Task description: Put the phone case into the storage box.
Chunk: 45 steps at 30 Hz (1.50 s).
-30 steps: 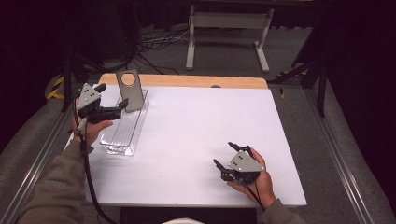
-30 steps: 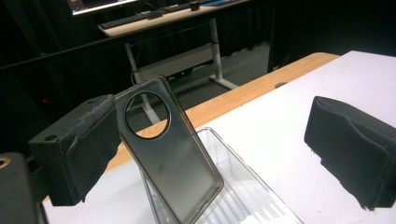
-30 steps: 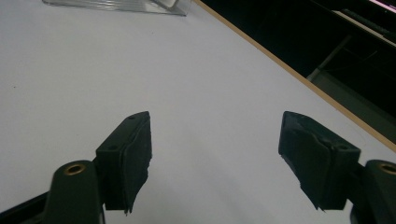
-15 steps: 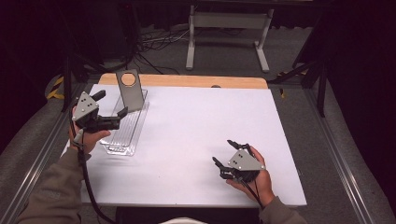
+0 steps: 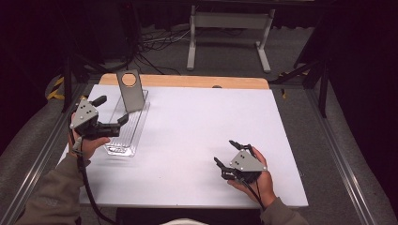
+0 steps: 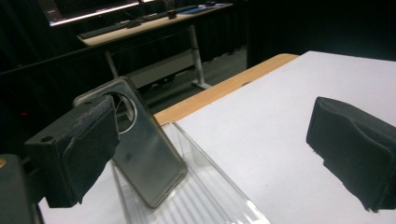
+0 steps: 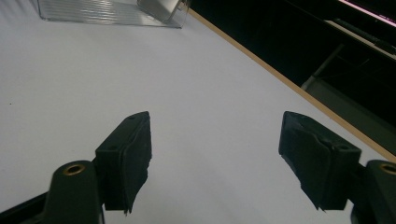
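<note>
A grey metal plate (image 5: 130,90) with a round hole near its top stands leaning at the far end of a clear ribbed tray (image 5: 126,136) on the table's left side. My left gripper (image 5: 112,109) hovers open over the tray's left rim, with nothing between its jaws. In the left gripper view the plate (image 6: 147,156) rises just behind the left pad (image 6: 86,144), apart from it, and the tray (image 6: 205,198) runs below. My right gripper (image 5: 224,151) rests low near the front right, open and empty. Its own view shows my right gripper (image 7: 219,149) over bare white surface.
The white tabletop (image 5: 202,122) ends in a wooden strip (image 5: 187,81) at the far edge. A white stand (image 5: 225,28) and cables lie on the floor behind. The tray (image 7: 93,11) sits far off in the right gripper view.
My left gripper has drawn back toward the near side of the table, away from the plate, still open. The right gripper has stayed put.
</note>
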Each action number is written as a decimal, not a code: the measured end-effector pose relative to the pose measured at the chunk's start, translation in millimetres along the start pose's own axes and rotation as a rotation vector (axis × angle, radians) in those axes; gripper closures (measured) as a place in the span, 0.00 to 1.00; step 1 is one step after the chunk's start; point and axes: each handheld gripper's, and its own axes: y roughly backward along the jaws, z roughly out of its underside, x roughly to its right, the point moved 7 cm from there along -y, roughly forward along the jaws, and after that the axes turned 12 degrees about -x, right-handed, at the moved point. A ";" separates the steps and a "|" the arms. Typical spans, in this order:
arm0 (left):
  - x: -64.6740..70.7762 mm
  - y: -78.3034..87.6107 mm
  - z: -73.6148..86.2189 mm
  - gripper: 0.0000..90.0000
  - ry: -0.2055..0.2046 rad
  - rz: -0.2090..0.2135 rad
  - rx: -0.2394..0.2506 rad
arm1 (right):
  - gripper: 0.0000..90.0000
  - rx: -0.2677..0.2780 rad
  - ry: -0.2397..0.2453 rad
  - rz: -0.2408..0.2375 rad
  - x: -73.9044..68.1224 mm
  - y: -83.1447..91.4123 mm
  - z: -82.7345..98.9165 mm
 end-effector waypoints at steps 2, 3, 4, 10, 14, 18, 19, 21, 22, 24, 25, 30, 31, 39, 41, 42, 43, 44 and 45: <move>3.5 0.4 -0.1 0.03 -0.001 0.010 0.004 | 0.30 0.000 0.000 0.000 0.4 -0.1 0.3; 4.0 0.6 0.2 0.03 -0.009 0.008 -0.001 | 0.30 0.000 -0.001 -0.001 0.5 -0.1 0.4; 4.0 0.6 0.2 0.03 -0.009 0.008 -0.001 | 0.30 0.000 -0.001 -0.001 0.5 -0.1 0.4; 9.3 2.2 0.6 0.02 -0.013 0.028 0.008 | 0.30 0.004 -0.004 -0.004 0.4 1.3 -0.4; 12.0 4.0 1.3 0.01 -0.026 0.019 0.015 | 0.30 0.006 -0.002 -0.007 -0.1 1.7 -1.0; 12.7 6.4 1.1 0.01 -0.028 0.025 0.019 | 0.29 0.007 -0.002 -0.010 -0.7 2.4 -1.4; 13.4 6.8 1.2 0.01 -0.028 0.027 0.023 | 0.29 0.007 -0.004 -0.014 -1.0 2.8 -1.6; 13.8 7.2 1.2 0.01 -0.027 0.029 0.024 | 0.29 0.007 -0.004 -0.014 -1.0 2.9 -1.7; 14.9 8.7 1.3 0.01 -0.029 0.036 0.021 | 0.29 0.009 -0.001 -0.013 -0.7 3.3 -2.0; 16.8 9.9 0.7 0.01 -0.028 0.041 0.029 | 0.29 0.012 -0.001 -0.013 -0.7 4.1 -2.5; 17.6 10.7 0.6 0.01 -0.034 0.048 0.027 | 0.29 0.015 -0.001 -0.012 -0.5 4.4 -2.9; 22.9 13.8 -1.0 0.02 -0.051 0.049 0.031 | 0.29 0.017 -0.002 -0.011 -0.1 5.6 -3.5; 24.5 15.0 -1.6 0.02 -0.048 0.059 0.041 | 0.29 0.018 -0.001 -0.011 -0.2 5.8 -3.7; 35.1 23.5 -3.1 0.02 -0.061 0.073 0.057 | 0.29 0.023 -0.001 -0.012 -0.2 7.1 -5.0; 37.7 24.4 -2.9 0.02 -0.066 0.077 0.058 | 0.29 0.027 -0.001 -0.013 -0.4 8.0 -5.7; 38.7 24.7 -3.1 0.02 -0.072 0.080 0.060 | 0.29 0.029 -0.001 -0.012 -0.5 8.3 -6.1; 40.1 25.2 -2.7 0.02 -0.071 0.087 0.056 | 0.29 0.031 -0.002 -0.012 -0.4 8.7 -6.5; 41.3 25.5 -2.4 0.02 -0.073 0.092 0.055 | 0.29 0.033 -0.003 -0.013 -0.6 9.2 -6.9; 42.3 25.8 -2.0 0.02 -0.076 0.095 0.050 | 0.29 0.034 -0.002 -0.015 -0.7 9.5 -7.2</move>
